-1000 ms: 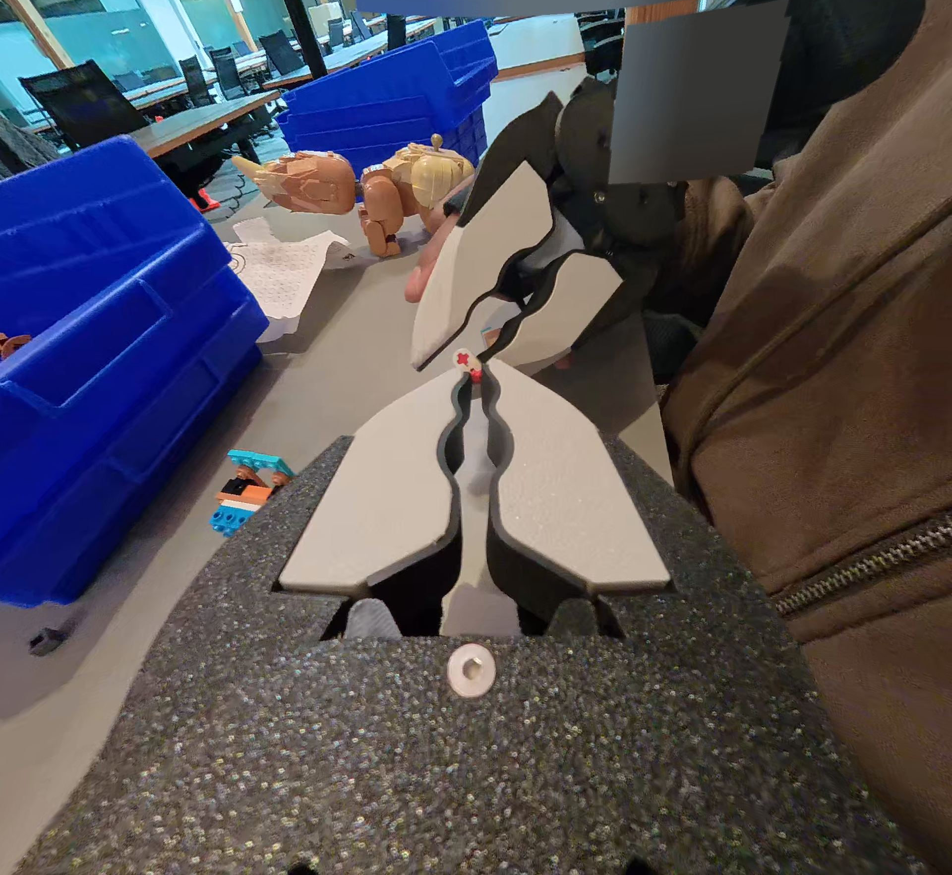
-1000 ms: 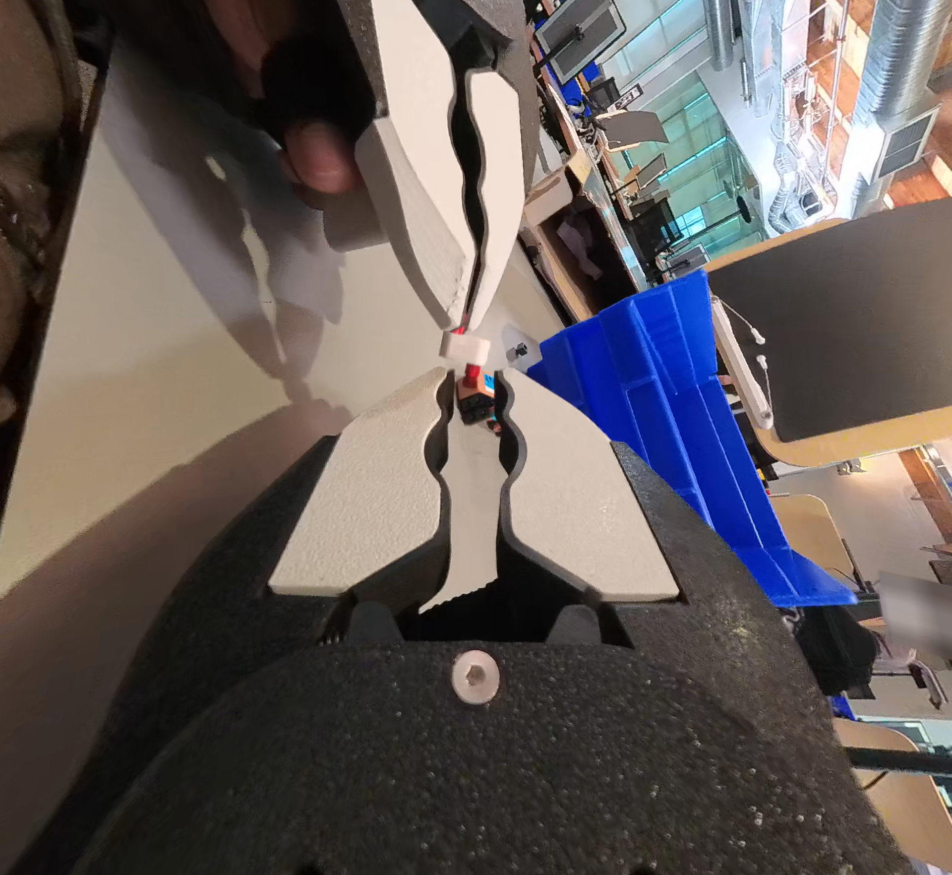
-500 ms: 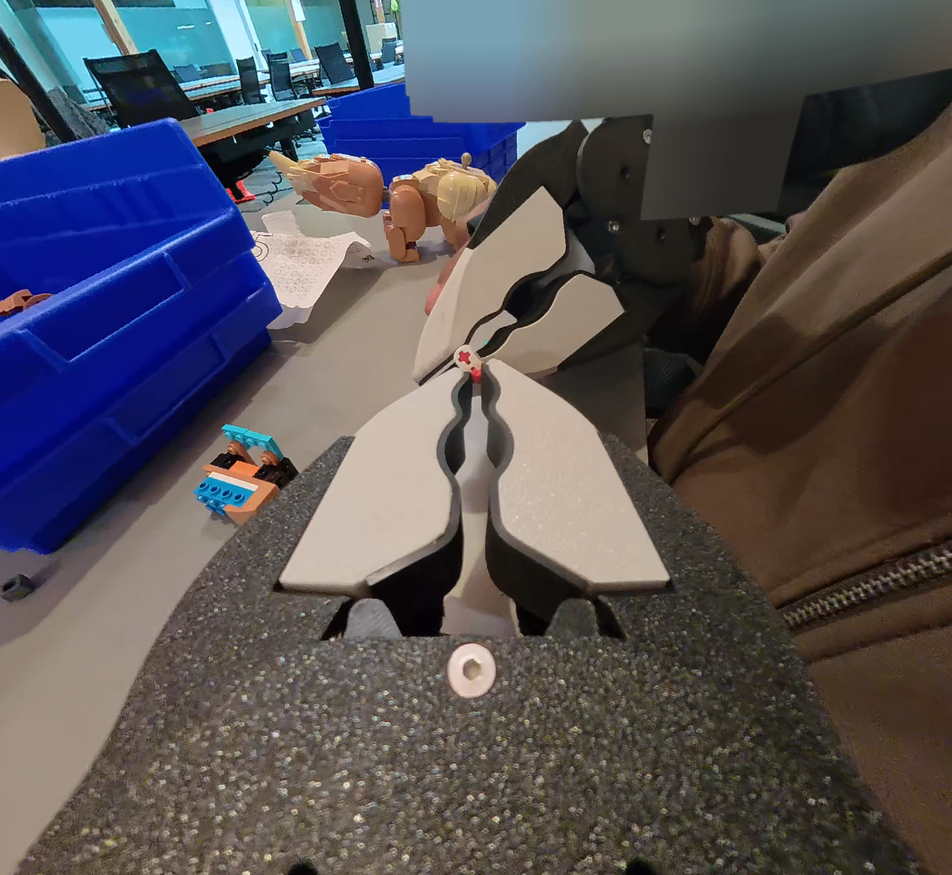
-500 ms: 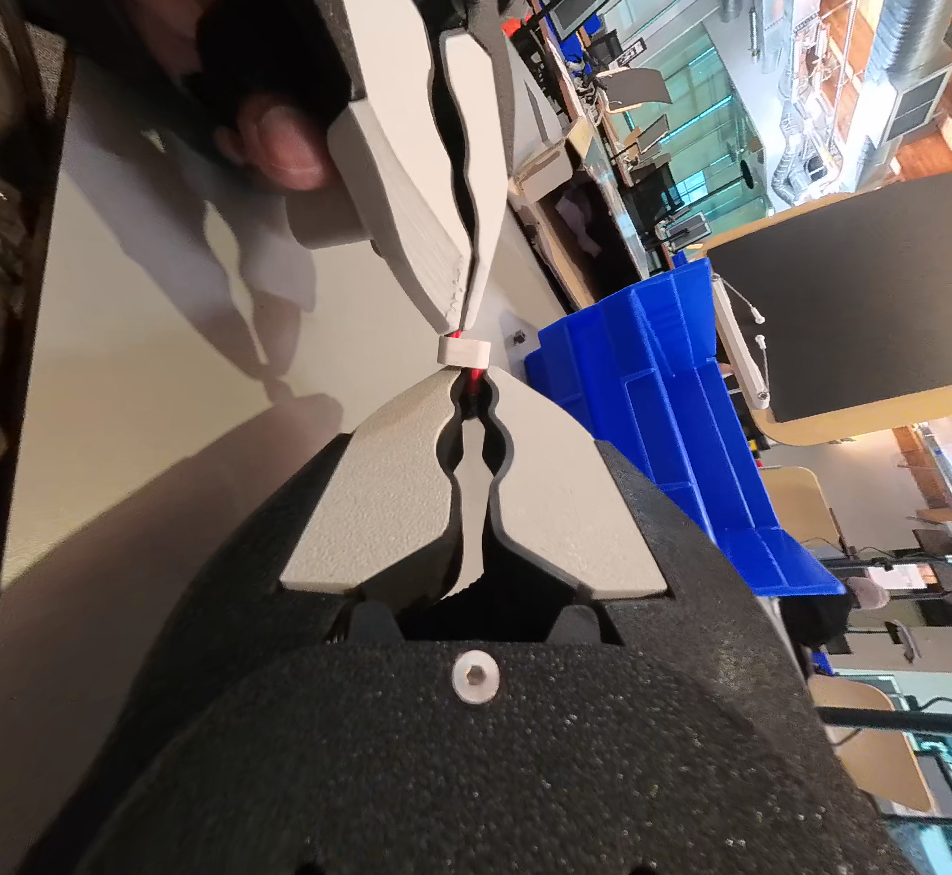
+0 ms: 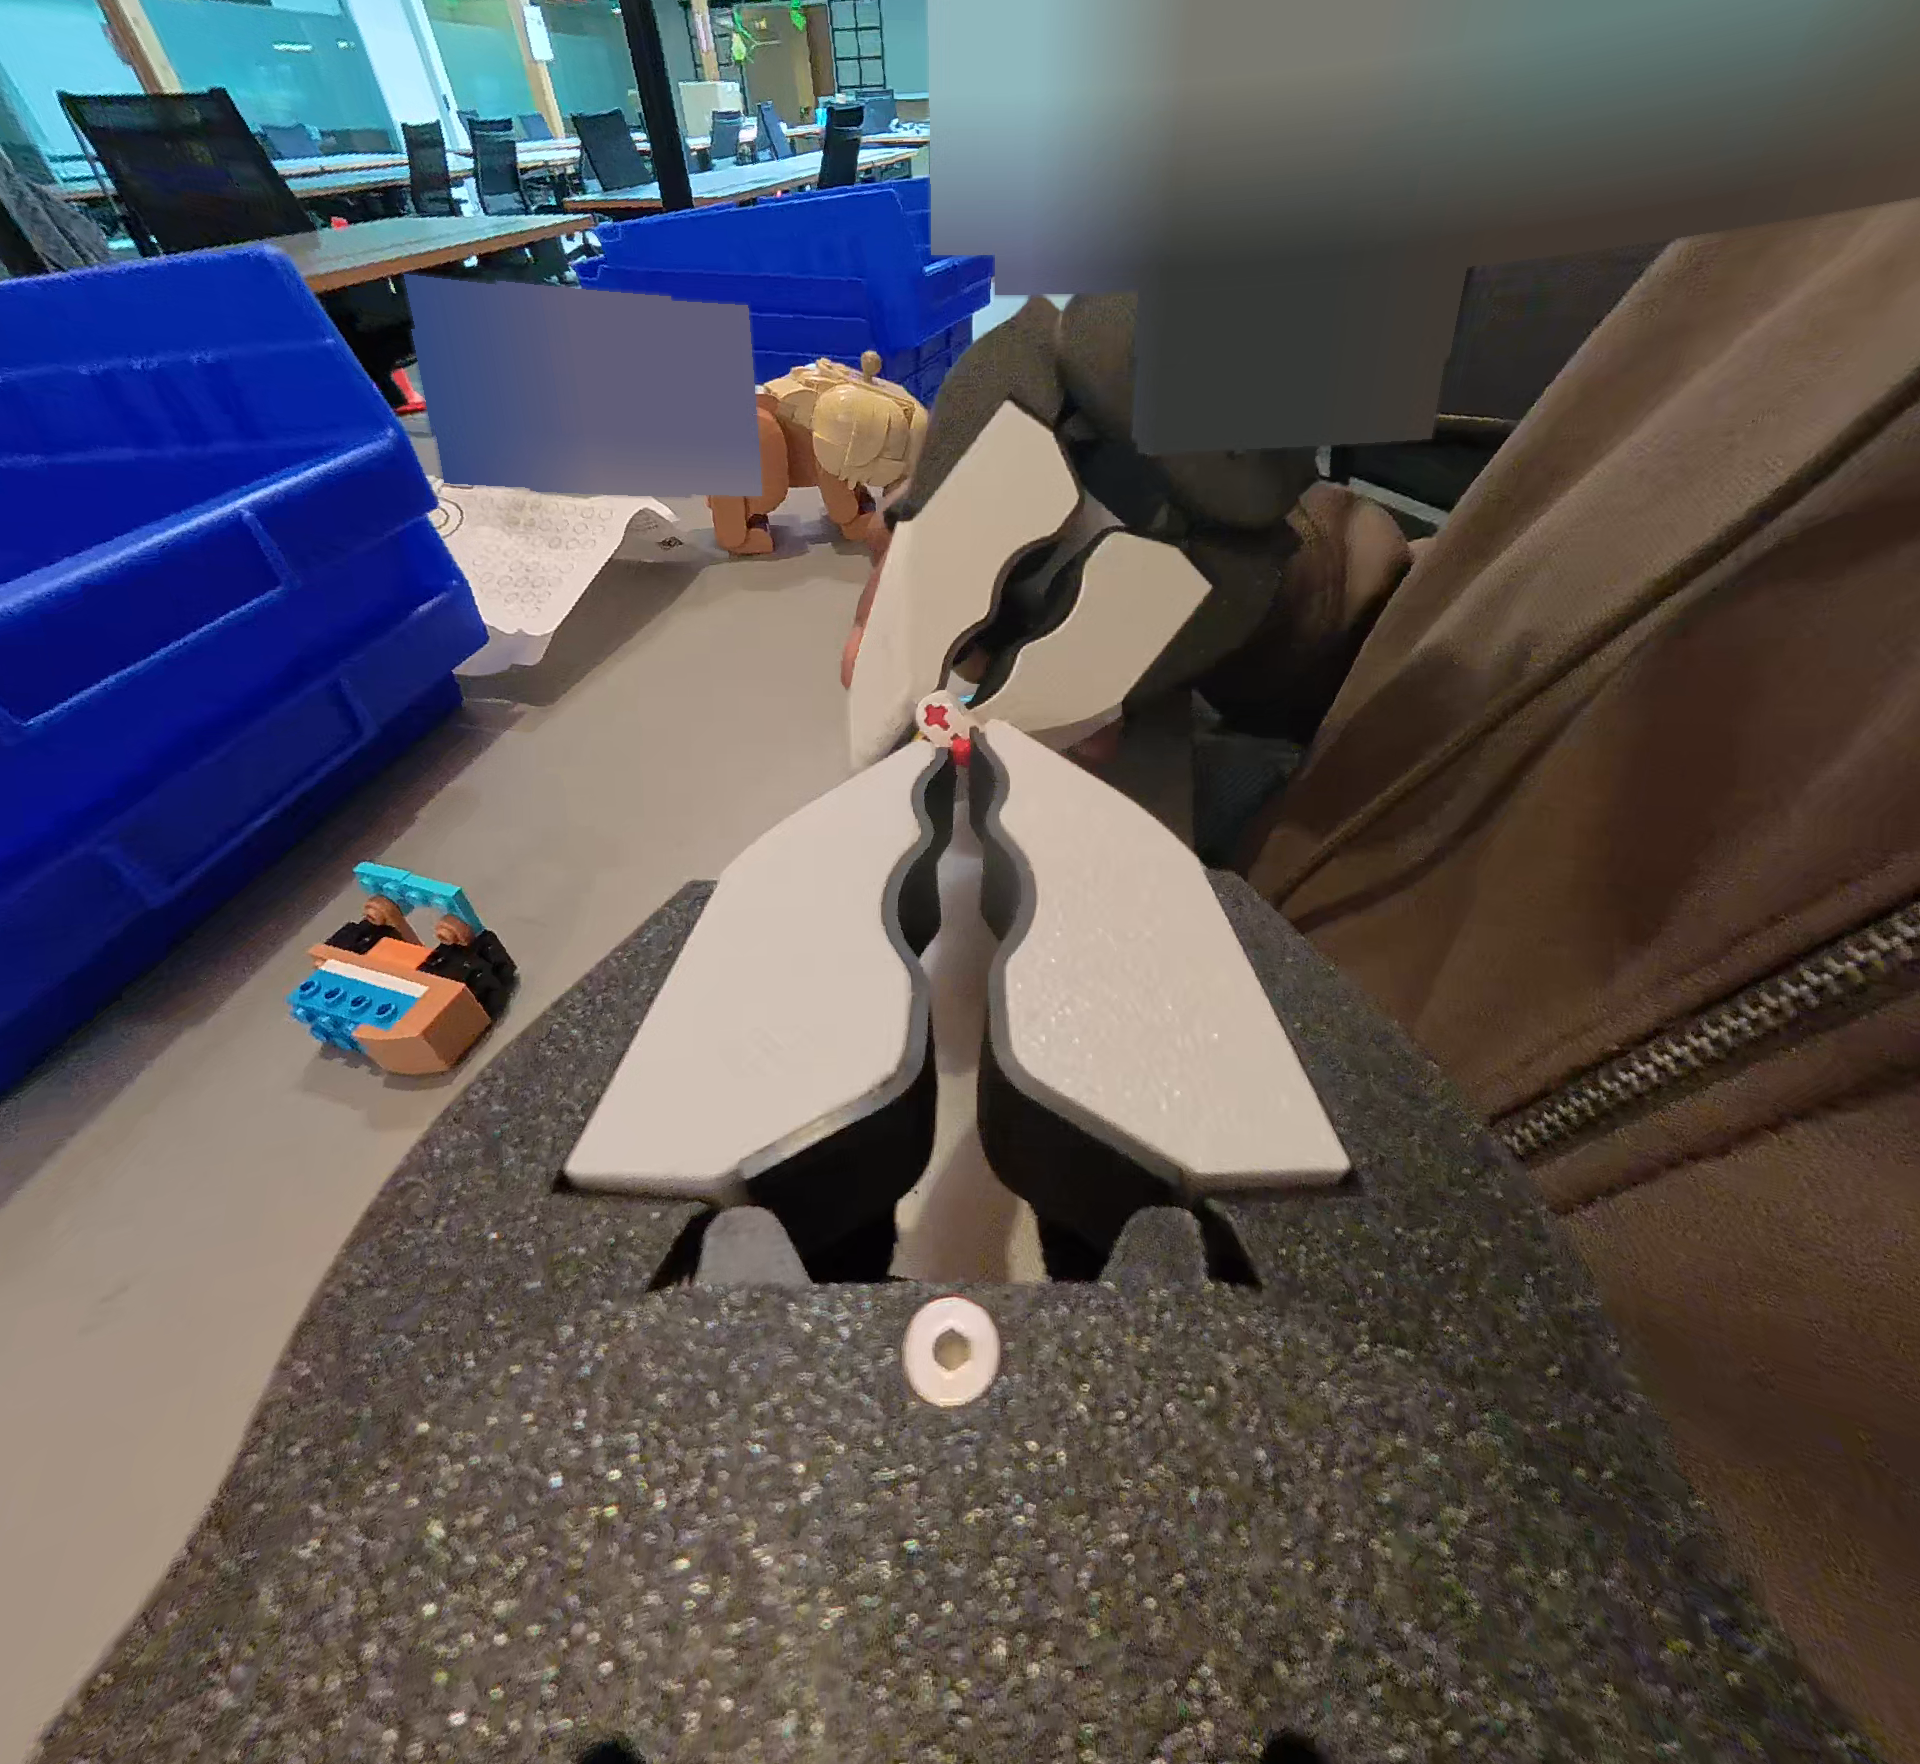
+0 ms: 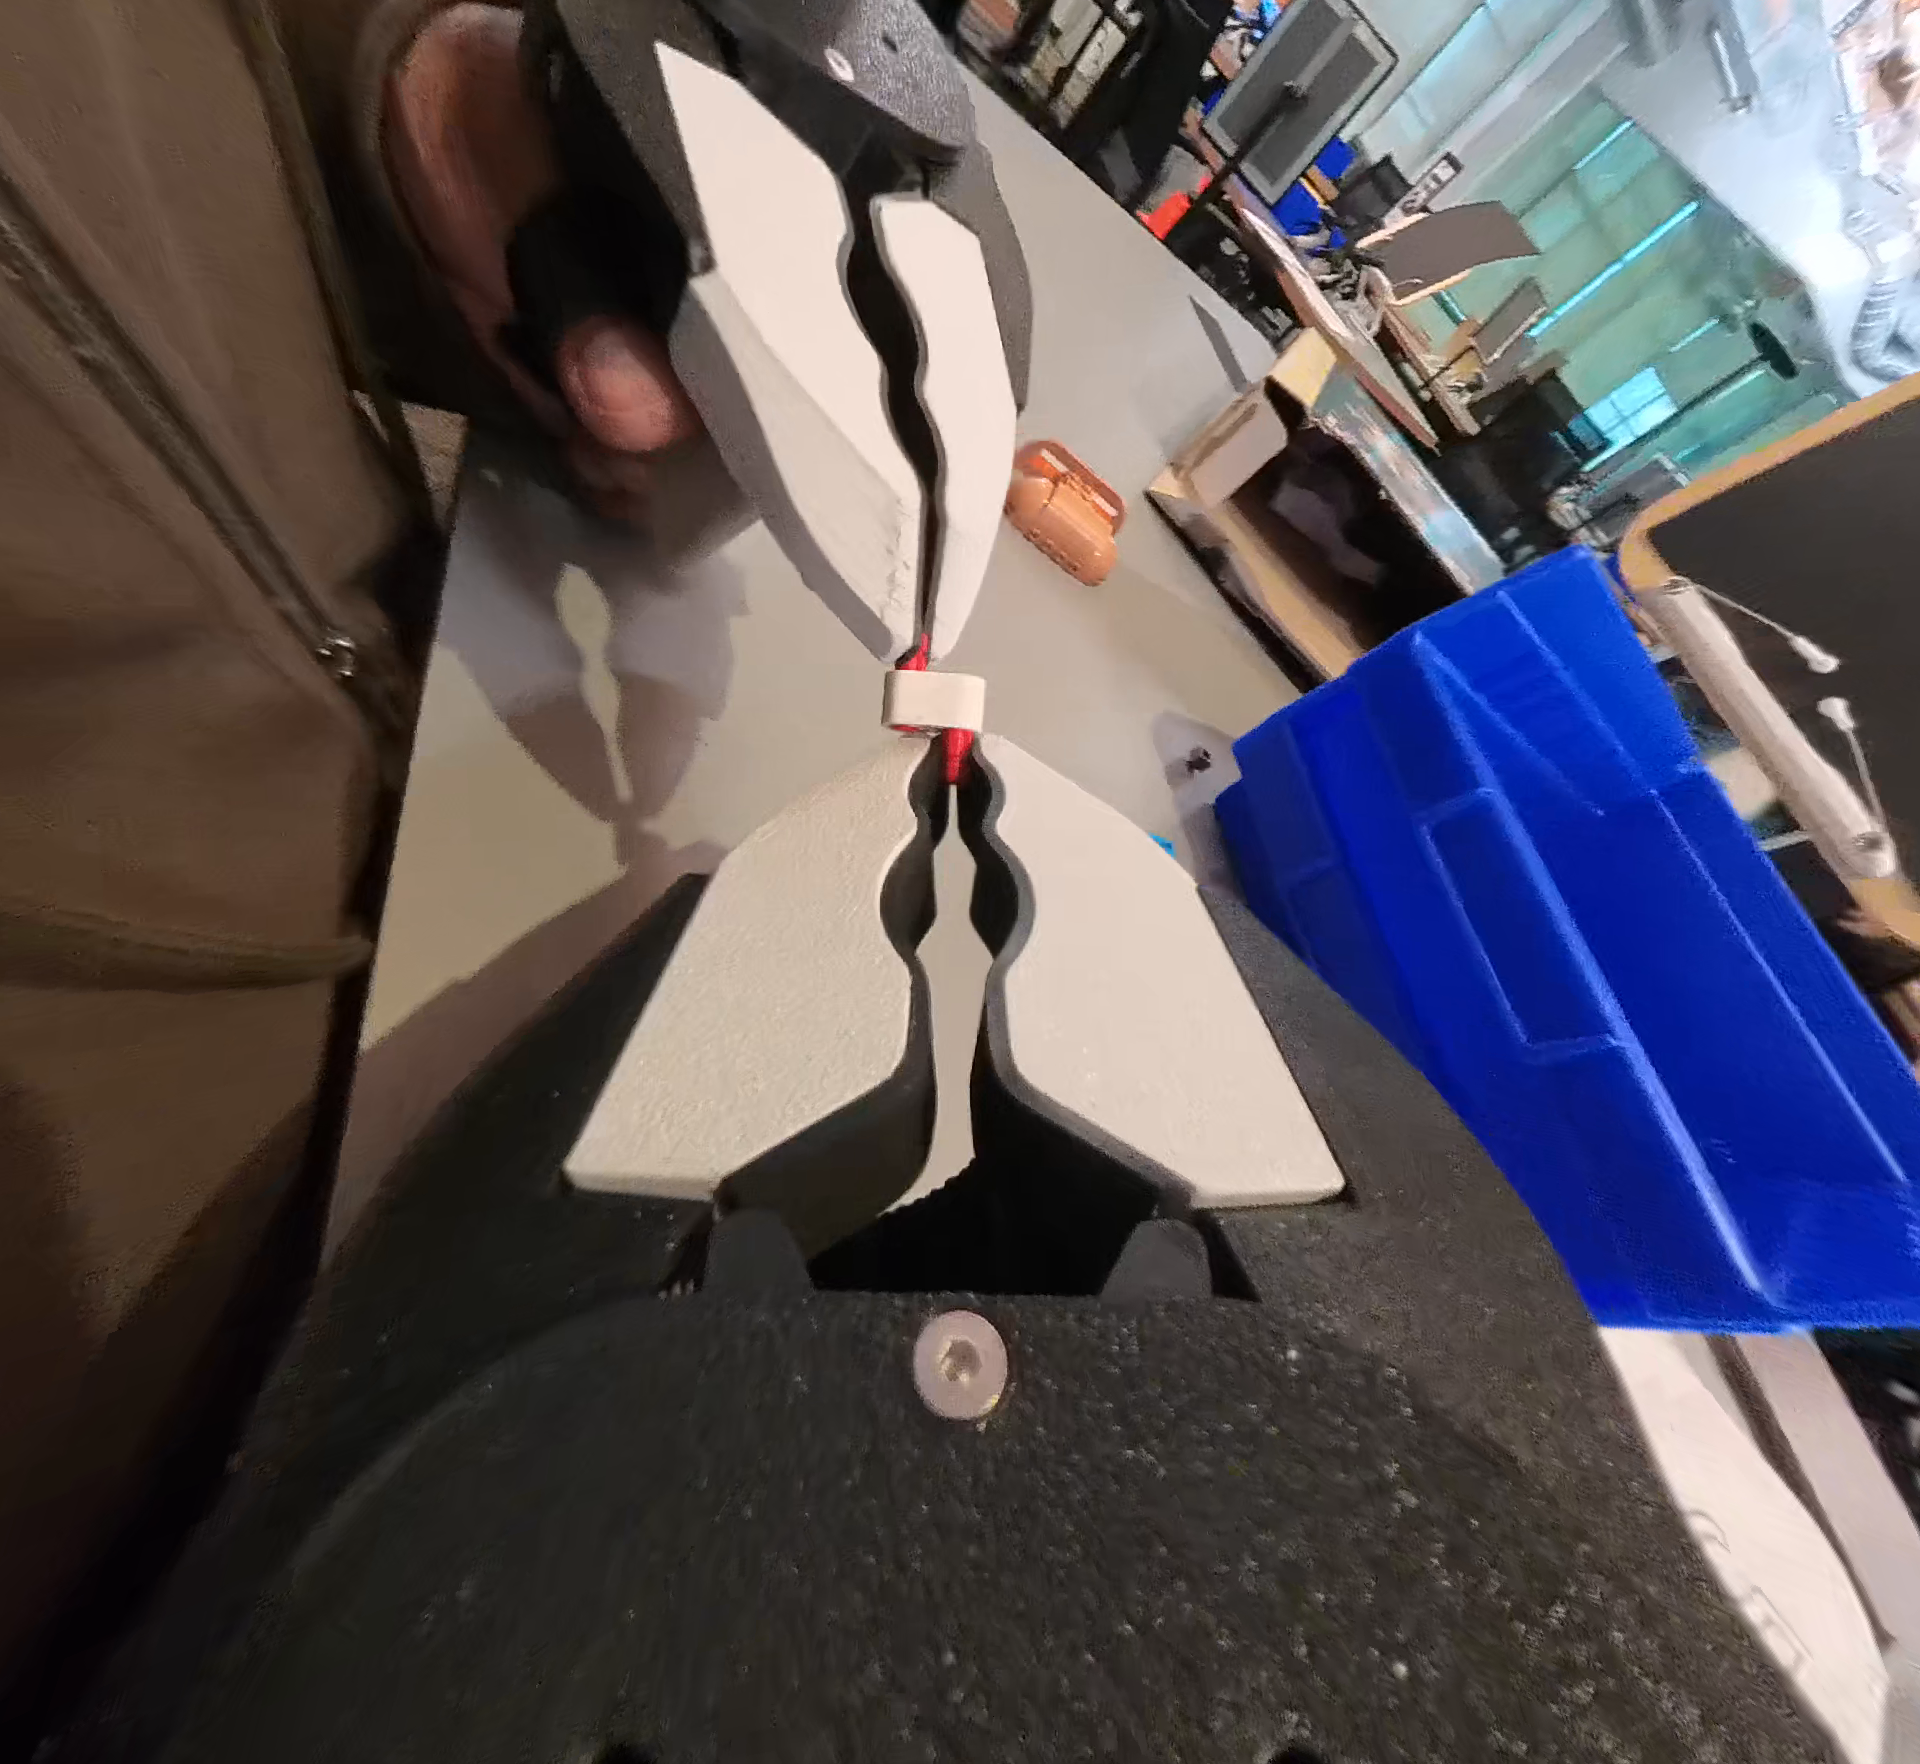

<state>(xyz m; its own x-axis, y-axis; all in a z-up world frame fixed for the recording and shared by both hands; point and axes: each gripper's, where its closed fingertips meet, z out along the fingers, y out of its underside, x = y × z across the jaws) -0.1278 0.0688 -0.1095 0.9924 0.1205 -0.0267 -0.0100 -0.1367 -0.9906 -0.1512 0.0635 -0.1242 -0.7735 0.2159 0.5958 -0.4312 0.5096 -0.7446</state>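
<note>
A thin red axle (image 5: 961, 752) runs through a small white round piece (image 5: 938, 715) whose end shows a red cross. My left gripper (image 5: 961, 760) is shut on one end of the axle. My right gripper (image 5: 961, 704) faces it tip to tip and is shut on the other end. In the right wrist view the white round piece (image 6: 933, 702) sits between the right gripper (image 6: 951, 767) and the left gripper (image 6: 921, 640), with the red axle (image 6: 951, 750) showing on both sides. Both are held above the grey table (image 5: 644, 758).
Blue bins stand at the left (image 5: 208, 623) and at the back (image 5: 810, 280). A small brick build (image 5: 400, 987), a tan brick animal (image 5: 831, 457) and a paper sheet (image 5: 540, 551) lie on the table. A brown jacket (image 5: 1610, 779) fills the right. Another blue bin (image 6: 1558, 935) and a brown brick piece (image 6: 1065, 509) show in the right wrist view. Only a small space, under 4 cm, lies between the two pairs of fingers. Both grippers' tips are roughly 25 centimetres from the brown brick piece (image 6: 1065, 509).
The right gripper's jaws have closed from slightly apart onto the red axle. Both grippers have turned together, with the white piece still between their tips.
</note>
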